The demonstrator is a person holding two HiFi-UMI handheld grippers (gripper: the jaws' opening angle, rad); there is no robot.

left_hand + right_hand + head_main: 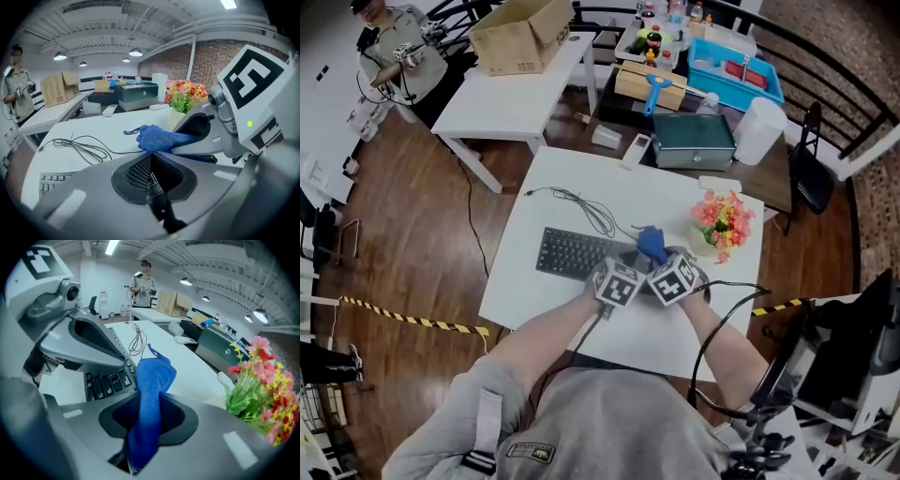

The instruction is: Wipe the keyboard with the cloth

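Right gripper (149,420) clamped on crumpled blue terry cloth (157,376), over right part of black computer keyboard (572,253) on white table (562,183). Left gripper (150,166) jaws together, empty, just left.

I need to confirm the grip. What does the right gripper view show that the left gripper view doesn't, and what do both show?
Only the right gripper view: the blue cloth pinched between the right gripper's jaws. Only the left gripper view: the left gripper's jaws closed on nothing. Both: the blue cloth itself, the keyboard, the cable and the flowers.
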